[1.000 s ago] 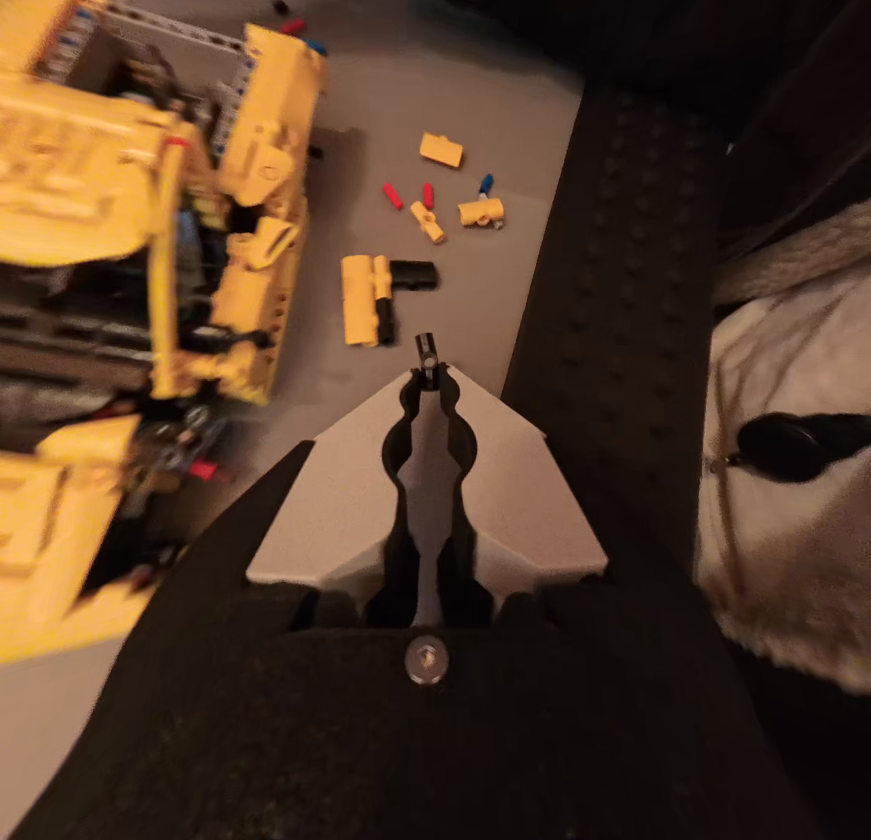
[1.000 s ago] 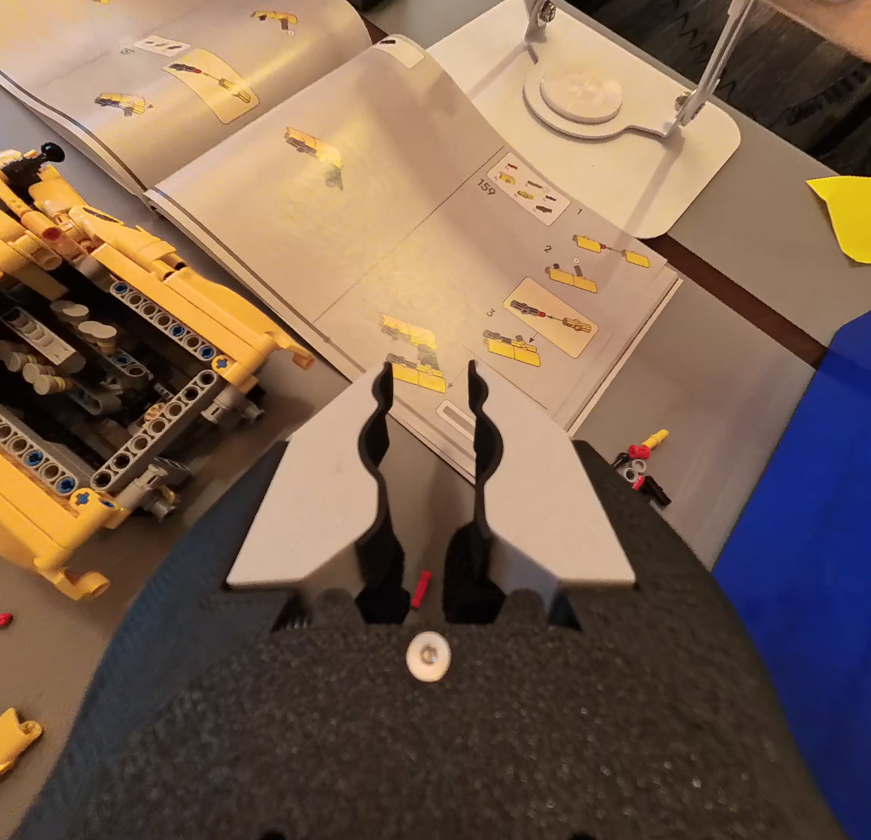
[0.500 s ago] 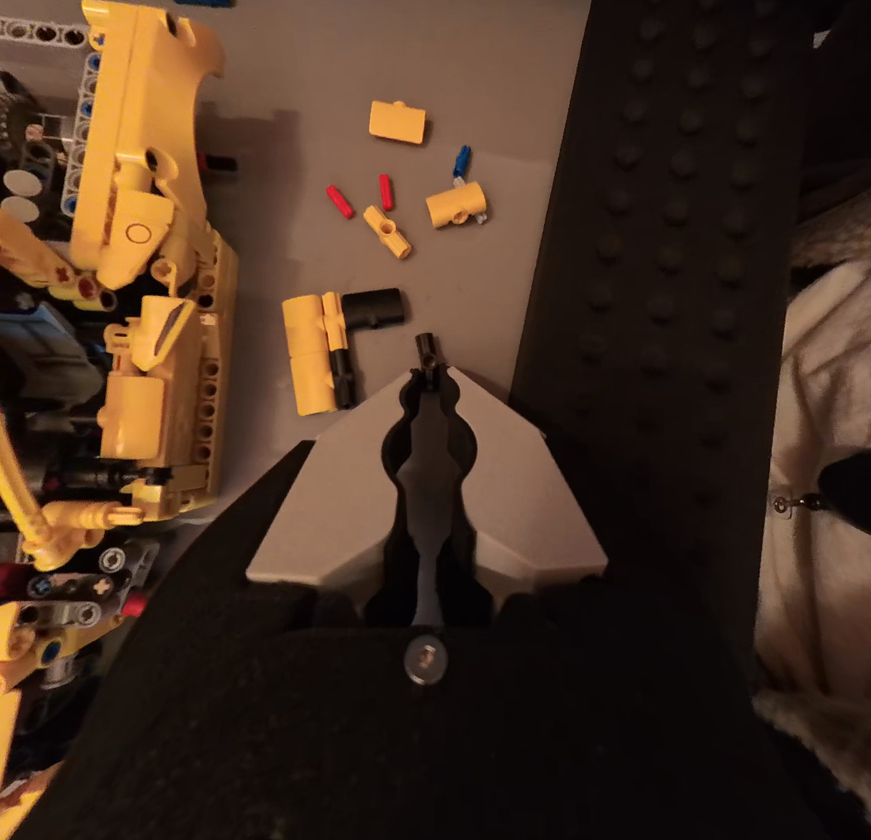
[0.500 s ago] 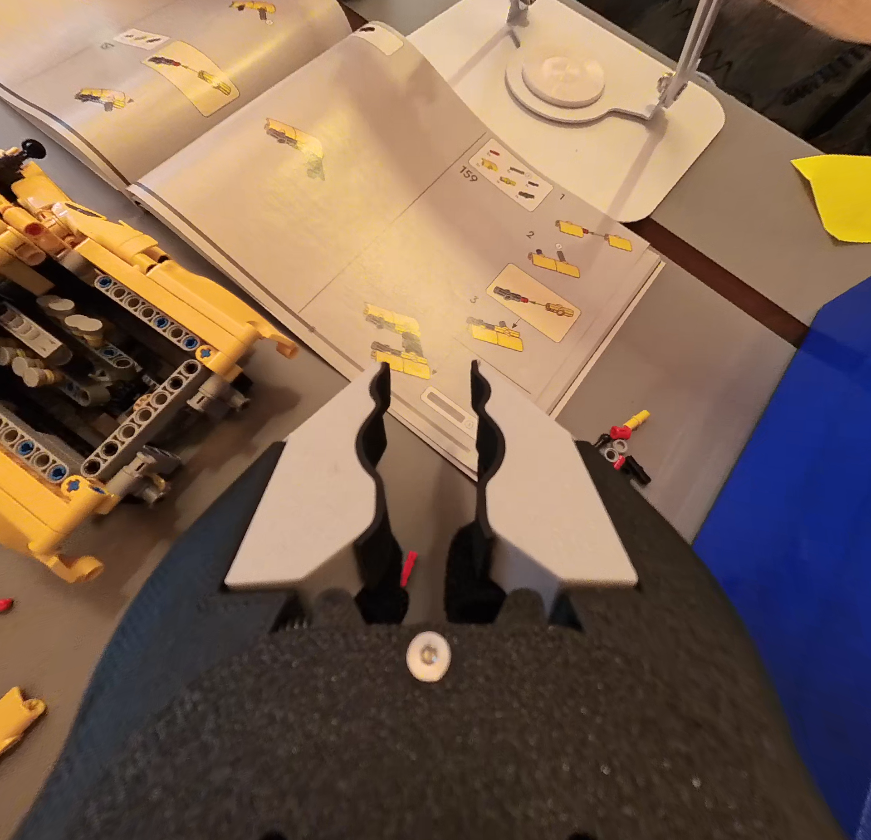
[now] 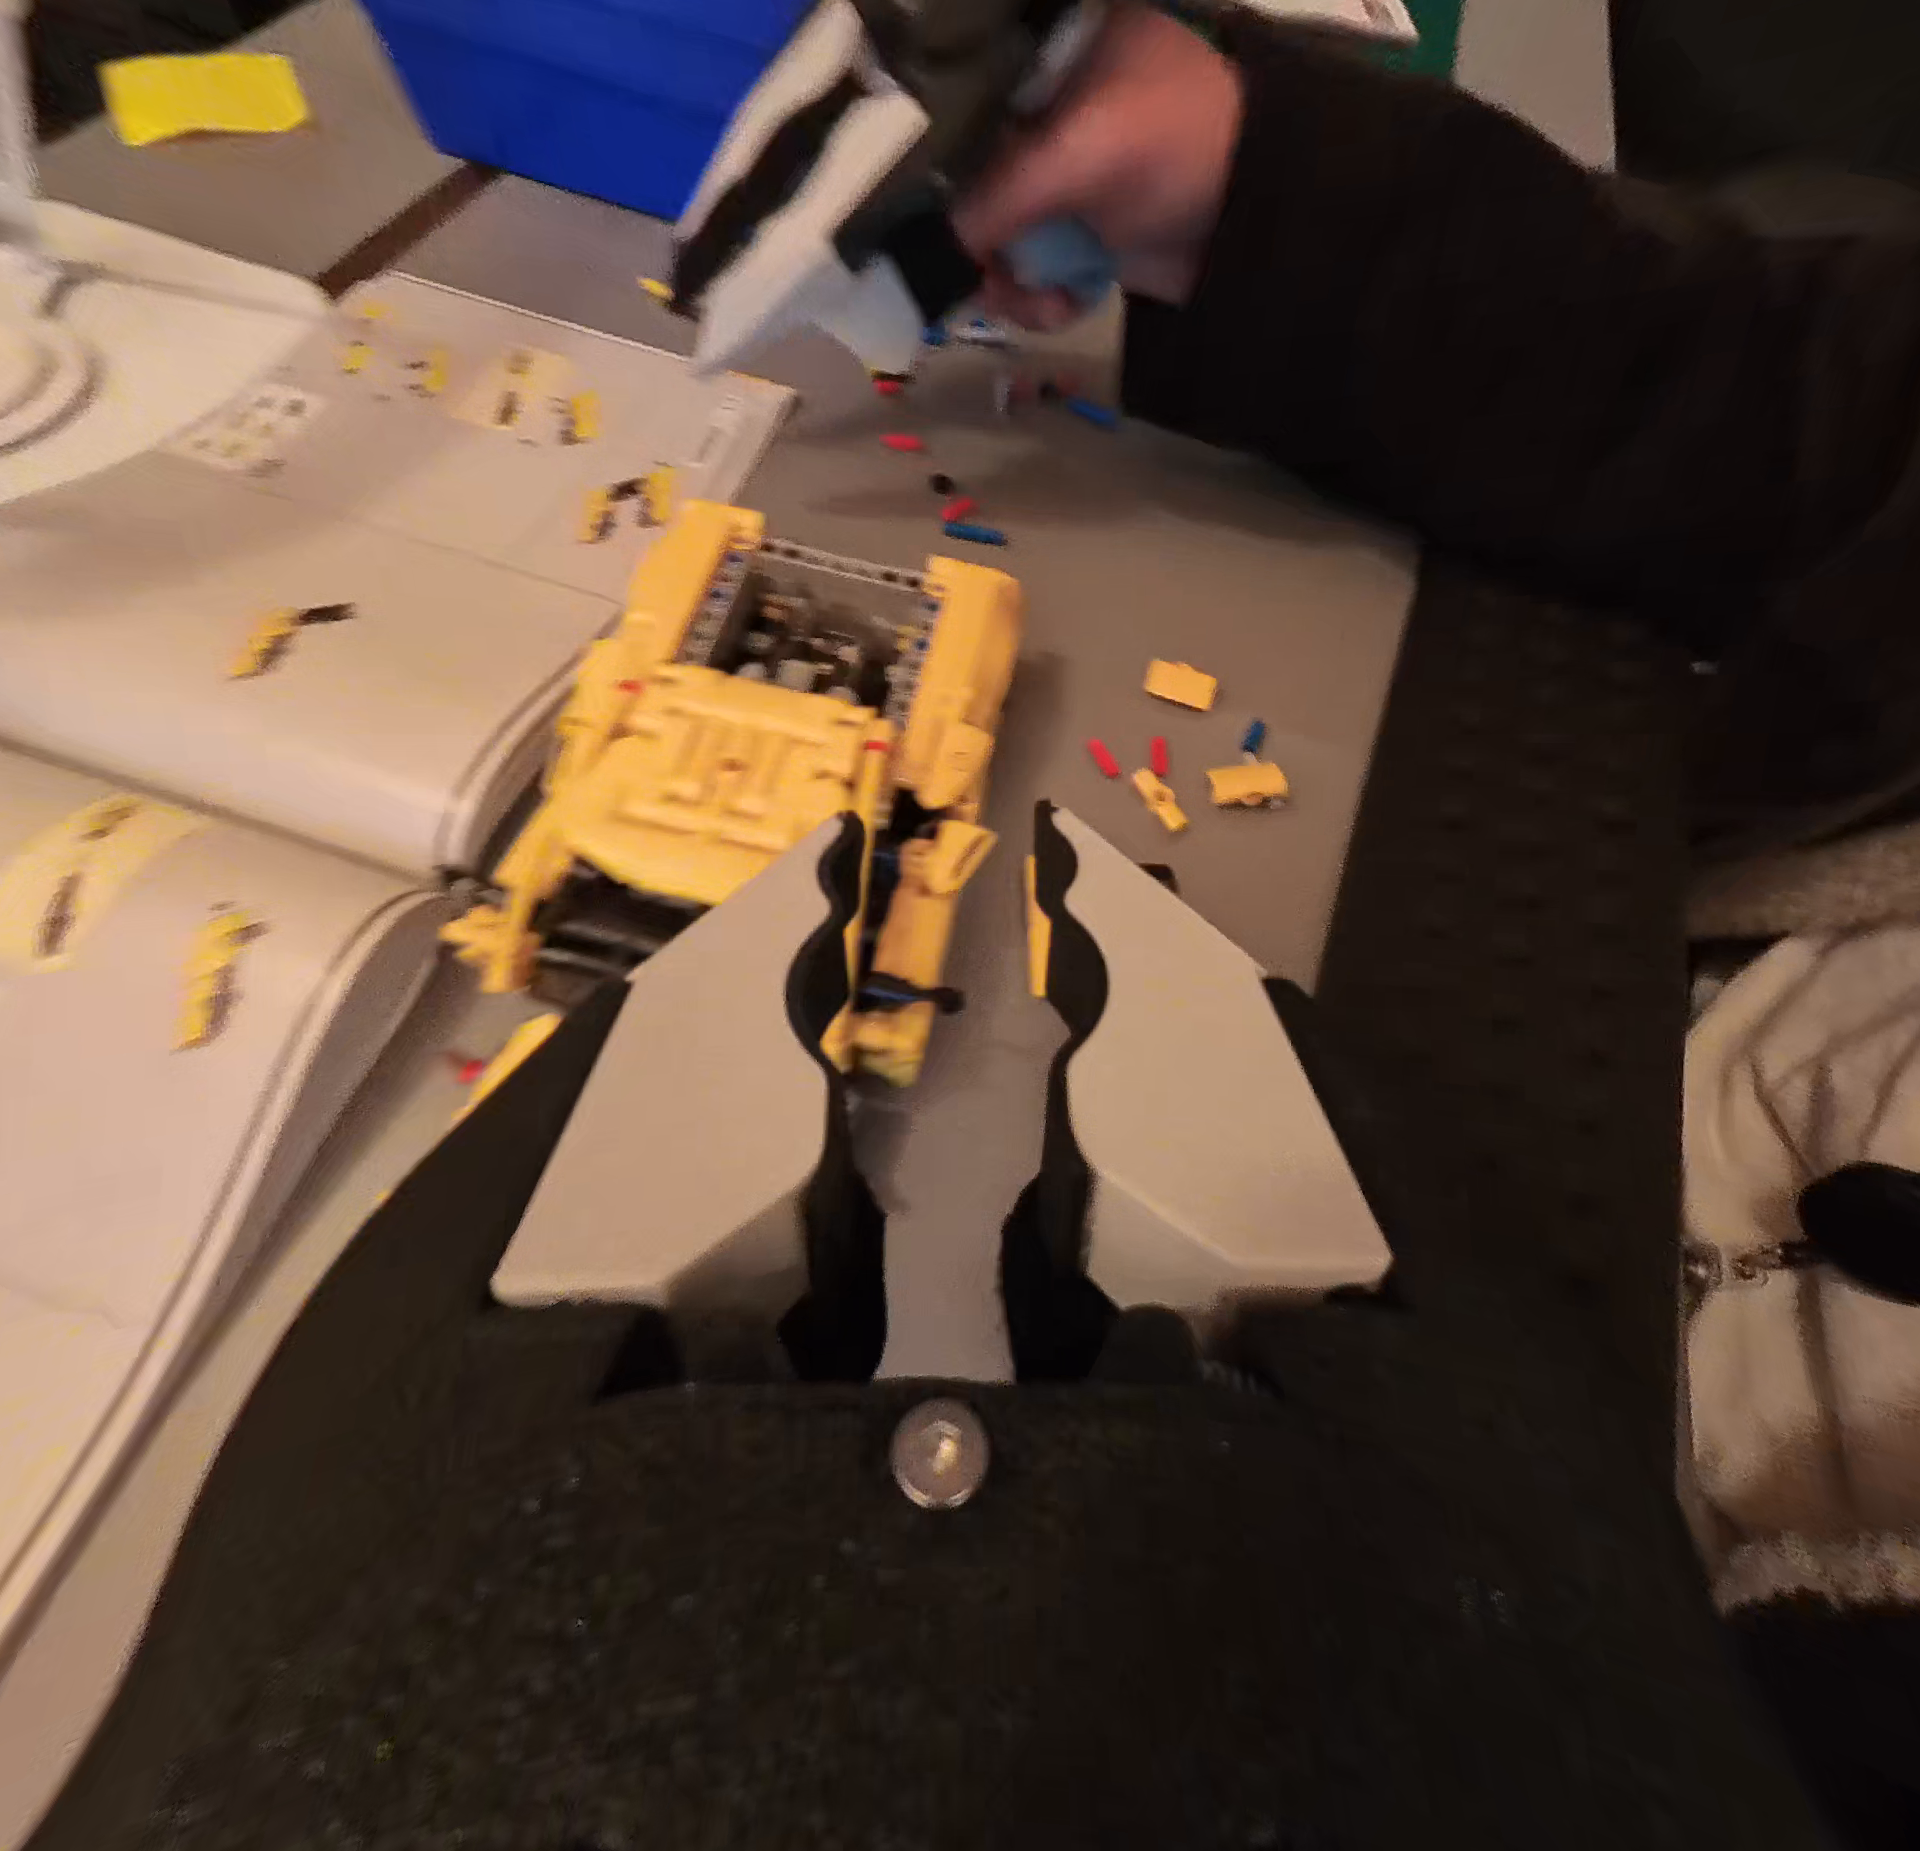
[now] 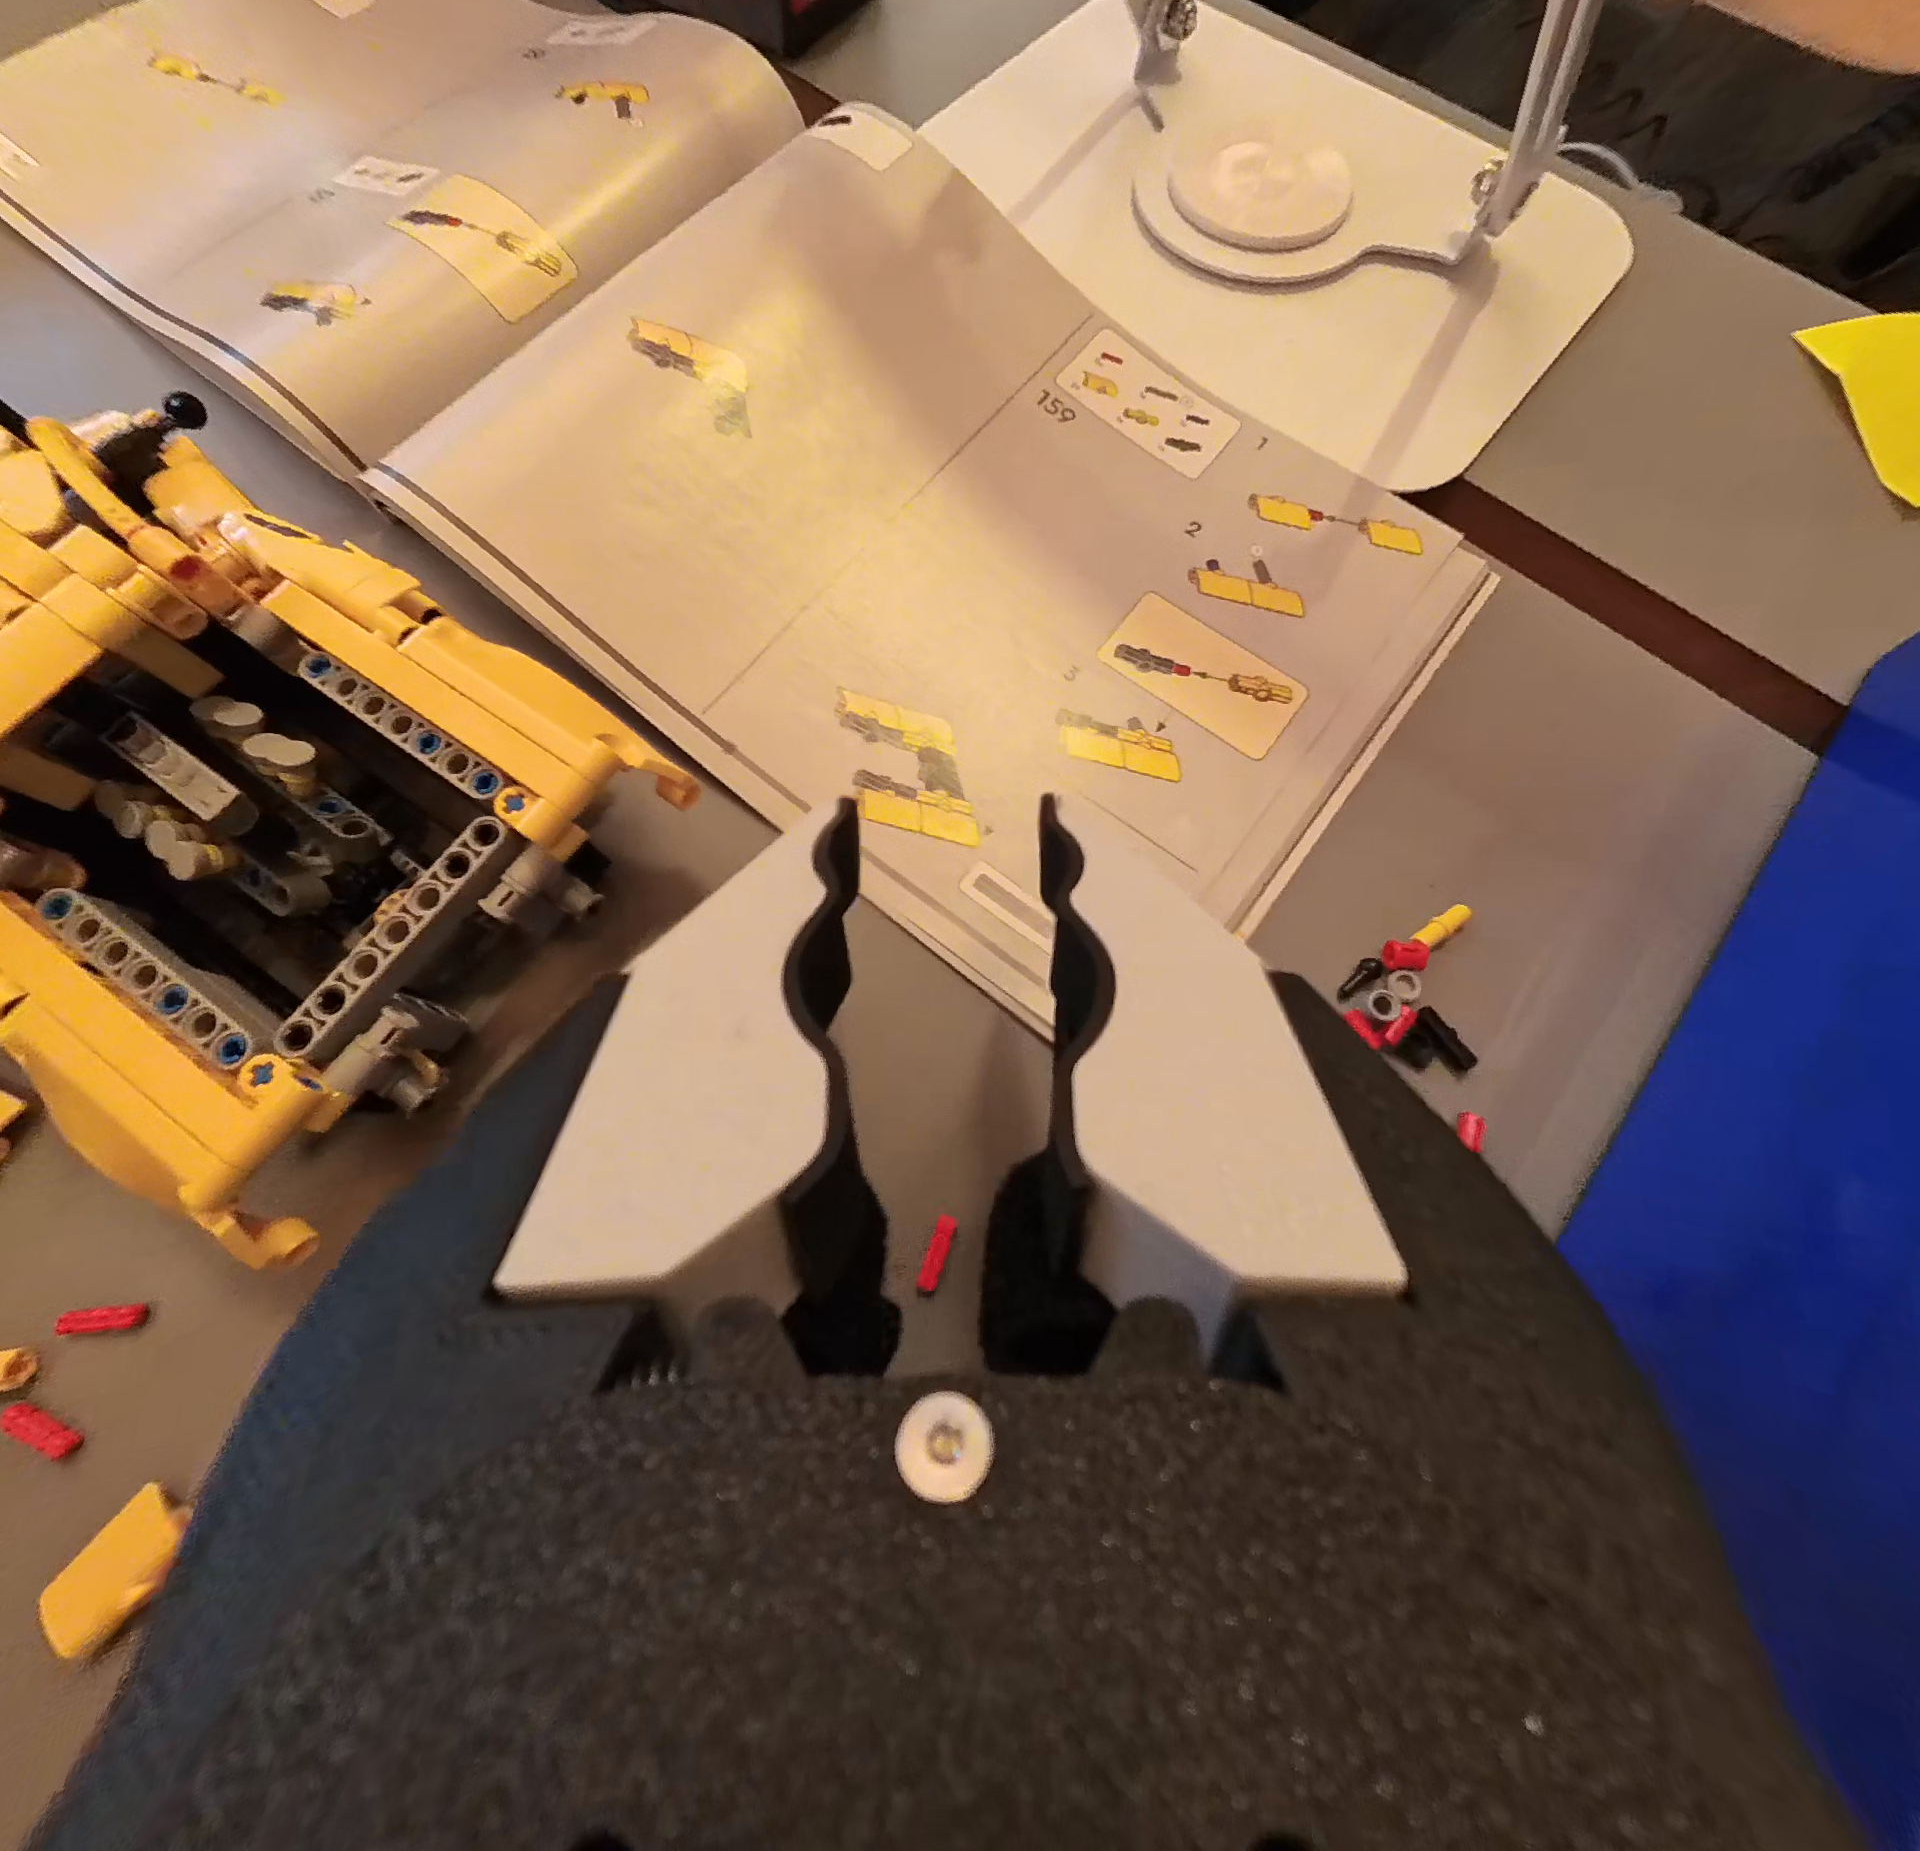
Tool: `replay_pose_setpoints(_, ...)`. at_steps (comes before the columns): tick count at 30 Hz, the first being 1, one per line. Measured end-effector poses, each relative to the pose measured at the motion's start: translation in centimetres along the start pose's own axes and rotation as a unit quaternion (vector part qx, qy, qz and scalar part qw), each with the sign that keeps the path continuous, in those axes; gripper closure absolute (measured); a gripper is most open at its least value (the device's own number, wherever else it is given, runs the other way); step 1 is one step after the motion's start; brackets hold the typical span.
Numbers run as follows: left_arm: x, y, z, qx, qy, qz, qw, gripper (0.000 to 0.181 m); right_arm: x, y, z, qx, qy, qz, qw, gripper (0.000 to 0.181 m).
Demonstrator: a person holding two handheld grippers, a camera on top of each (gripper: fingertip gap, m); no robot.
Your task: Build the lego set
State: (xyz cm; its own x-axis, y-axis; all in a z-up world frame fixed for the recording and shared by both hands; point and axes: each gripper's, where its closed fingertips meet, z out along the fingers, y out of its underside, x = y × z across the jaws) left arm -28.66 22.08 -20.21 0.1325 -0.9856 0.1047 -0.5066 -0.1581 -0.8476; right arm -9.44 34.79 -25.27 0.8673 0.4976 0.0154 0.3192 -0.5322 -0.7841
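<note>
Model: half-built yellow brick vehicle (image 5: 790, 762) sits on the grey table beside the open instruction booklet (image 6: 831, 513).
Left gripper (image 5: 945, 845): jaws now apart, the small black pin gone; it has swung up over the model.
Right gripper (image 6: 951, 835): jaws apart, empty, hovering over the booklet.
Meaning: likely a fresh pick from the loose yellow and red pieces (image 5: 1195, 752).

My right gripper (image 6: 948, 814): smooth matt grey plastic fingers, body of rough, grainy black foam, one shiny metal screw (image 6: 942, 1443). Yellow model (image 6: 260, 804): glossy hard plastic. Instruction booklet (image 6: 831, 430): satin paper catching lamplight. Lamp base (image 6: 1351, 274): smooth matt white. Table (image 6: 1621, 793): dull grey, smooth.
</note>
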Motion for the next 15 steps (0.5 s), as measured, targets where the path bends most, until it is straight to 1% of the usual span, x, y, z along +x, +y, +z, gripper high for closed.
replay_pose_setpoints(1, -1.2, -0.3, -0.7, 0.005, -0.006, -0.013, 1.000, 0.147, -0.2, -0.1, 0.0, 0.003, -0.006, 0.003, 1.000, 0.147)
replay_pose_setpoints(3, -3.4, 0.1, -1.9, 0.004, -0.035, -0.024, 0.999, 0.144, -0.6, -0.4, -0.1, 0.011, -0.016, 0.005, 1.000, 0.146)
replay_pose_setpoints(5, -5.1, 1.4, -2.7, -0.011, -0.077, -0.023, 0.997, 0.139, -0.9, -0.6, -0.2, 0.018, -0.022, 0.004, 1.000, 0.146)
replay_pose_setpoints(7, -5.4, 2.9, -3.0, -0.024, -0.093, -0.034, 0.995, 0.129, -1.5, -0.7, -0.2, 0.023, -0.036, 0.002, 0.999, 0.143)
replay_pose_setpoints(8, -5.2, 3.4, -2.9, -0.022, -0.091, -0.041, 0.995, 0.124, -2.2, -0.6, -0.2, 0.019, -0.058, 0.003, 0.998, 0.140)
replay_pose_setpoints(10, -5.0, 3.9, -2.6, -0.008, -0.090, -0.050, 0.995, 0.115, -4.7, 0.7, -0.7, -0.024, -0.137, 0.007, 0.990, 0.142)
replay_pose_setpoints(12, -5.5, 5.0, -2.1, -0.022, -0.108, -0.044, 0.993, 0.101, -6.8, 1.9, -1.7, -0.057, -0.200, 0.014, 0.978, 0.139)
replay_pose_setpoints(13, -6.4, 6.0, -2.3, -0.044, -0.133, -0.040, 0.989, 0.093, -7.6, 2.3, -2.1, -0.064, -0.219, 0.017, 0.974, 0.138)
replay_pose_setpoints(14, -7.4, 6.9, -2.7, -0.062, -0.157, -0.041, 0.985, 0.092, -7.9, 2.7, -2.1, -0.065, -0.221, 0.022, 0.973, 0.138)
replay_pose_setpoints(15, -8.1, 7.6, -3.3, -0.067, -0.171, -0.049, 0.982, 0.092, -8.1, 3.0, -2.1, -0.068, -0.219, 0.030, 0.973, 0.138)
